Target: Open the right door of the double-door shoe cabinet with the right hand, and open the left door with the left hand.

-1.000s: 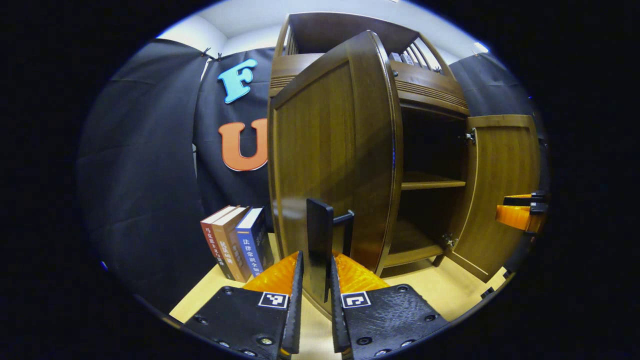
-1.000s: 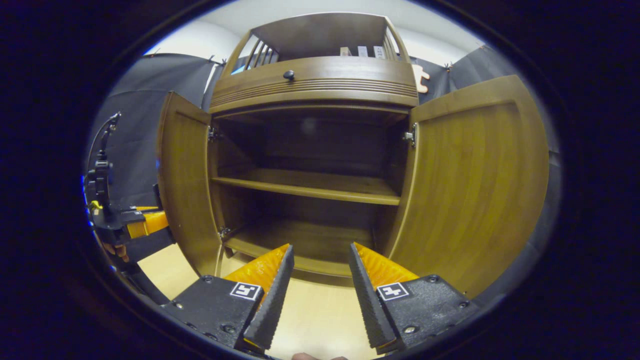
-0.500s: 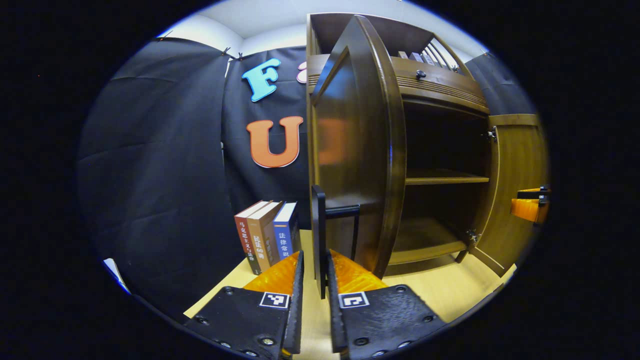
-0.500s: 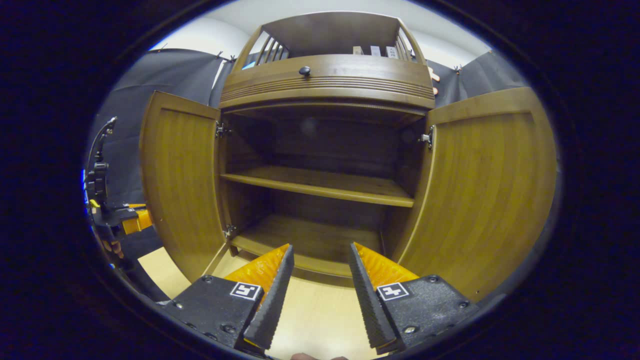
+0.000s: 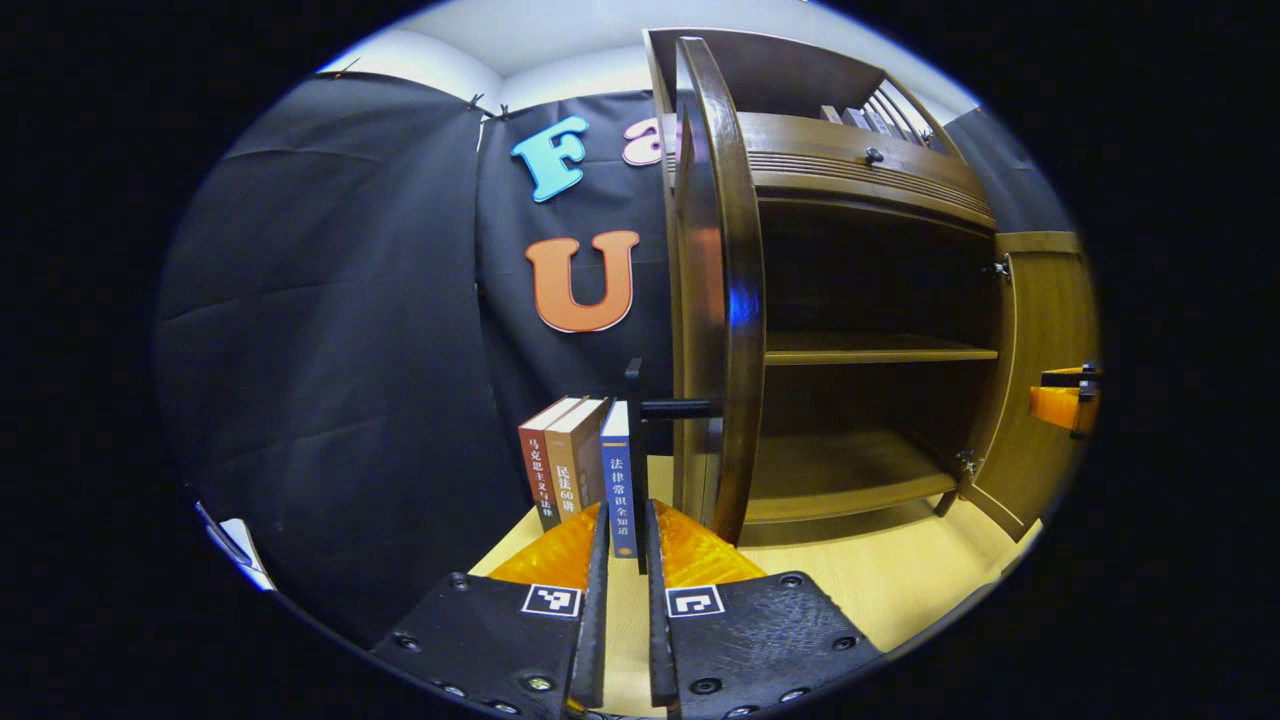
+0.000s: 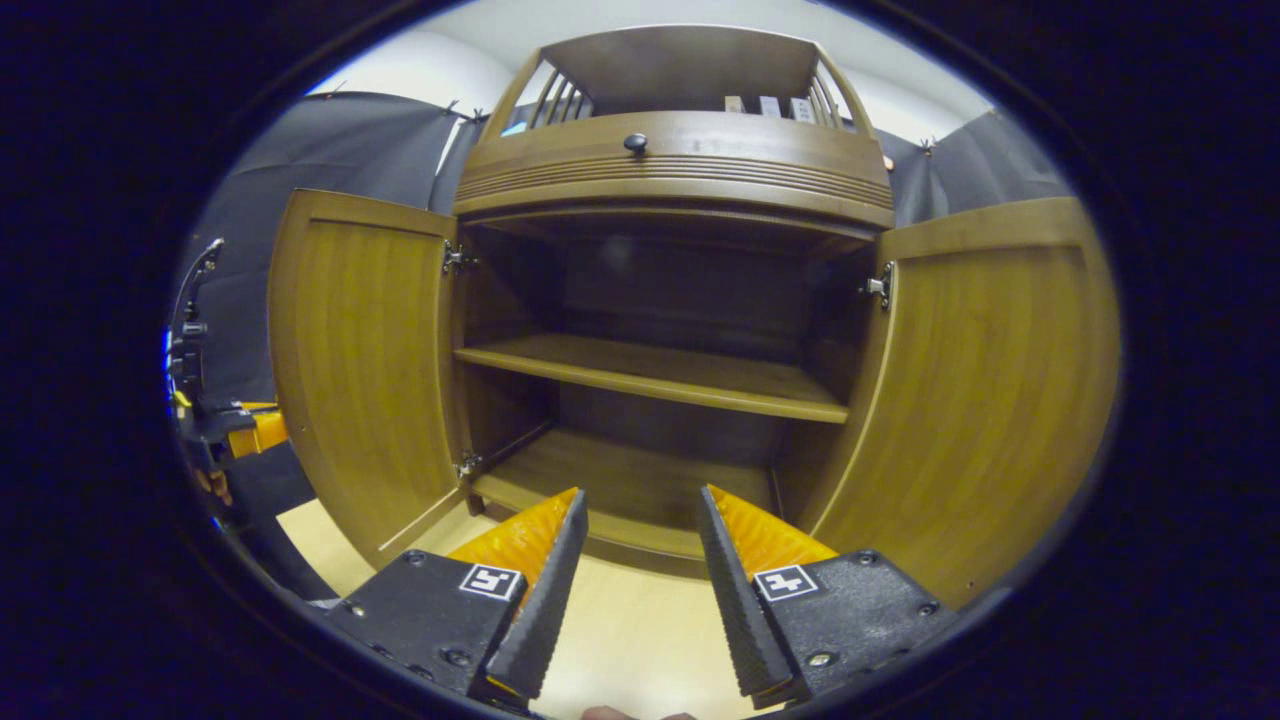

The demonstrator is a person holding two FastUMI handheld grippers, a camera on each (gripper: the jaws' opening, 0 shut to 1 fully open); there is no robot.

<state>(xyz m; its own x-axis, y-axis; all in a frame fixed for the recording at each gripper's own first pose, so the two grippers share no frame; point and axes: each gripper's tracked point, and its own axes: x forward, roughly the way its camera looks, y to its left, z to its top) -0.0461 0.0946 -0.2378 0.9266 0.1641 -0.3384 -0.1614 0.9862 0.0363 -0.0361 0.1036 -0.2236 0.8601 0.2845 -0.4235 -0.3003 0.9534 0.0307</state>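
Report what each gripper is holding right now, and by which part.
The left gripper is clamped on the black handle of the left door, gripping its vertical bar. The right gripper holds nothing; its jaws stand open.

Cabinet [image 6: 670,180] and books [image 5: 580,475] on floor [image 5: 880,590]

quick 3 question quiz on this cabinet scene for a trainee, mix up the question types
1. True or false: the left gripper has its jaws closed on the left door handle.
2. Multiple choice: the right gripper is A) gripping the right door, B) open and holding nothing, C) gripping the shelf.
3. Fill in: beside the cabinet stand three ____.

Key: 1 true; 2 B; 3 books.
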